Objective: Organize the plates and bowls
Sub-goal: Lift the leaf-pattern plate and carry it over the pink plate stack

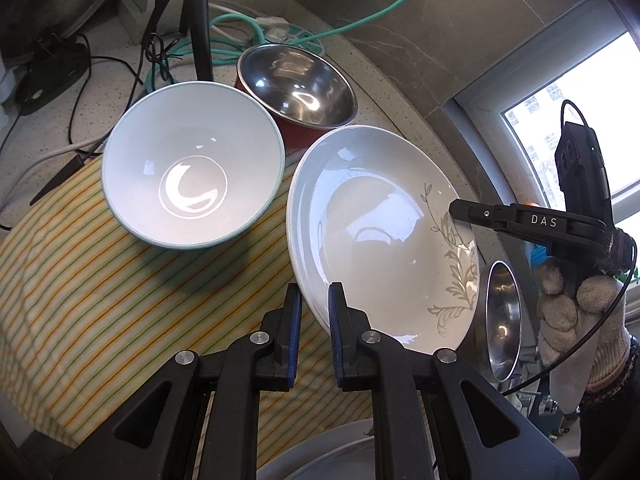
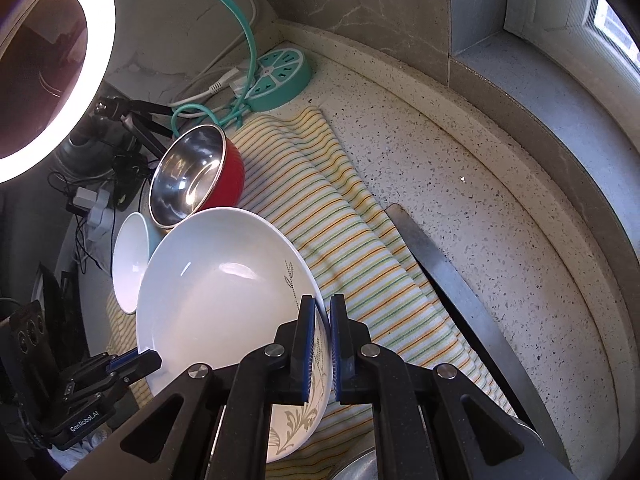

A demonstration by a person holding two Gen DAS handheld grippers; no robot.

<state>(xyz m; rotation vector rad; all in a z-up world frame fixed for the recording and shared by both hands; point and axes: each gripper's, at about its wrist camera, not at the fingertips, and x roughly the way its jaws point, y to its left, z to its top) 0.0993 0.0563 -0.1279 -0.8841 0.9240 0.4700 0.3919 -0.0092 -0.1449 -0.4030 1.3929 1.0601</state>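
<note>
My left gripper (image 1: 315, 312) has its fingers narrowed on the near rim of the white plate (image 1: 372, 232), held tilted above the striped cloth (image 1: 100, 300) on the counter; my right gripper (image 2: 323, 344) pinches the leaf-patterned rim. I'd keep both grips level, clearing the white bowl (image 1: 192, 176).

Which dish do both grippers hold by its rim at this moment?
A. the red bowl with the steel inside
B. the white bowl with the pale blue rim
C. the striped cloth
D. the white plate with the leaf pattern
D. The right gripper is closed on the patterned edge of the white plate, and the left gripper clamps the opposite edge; the red bowl and the white bowl stand untouched on the striped cloth.
</note>
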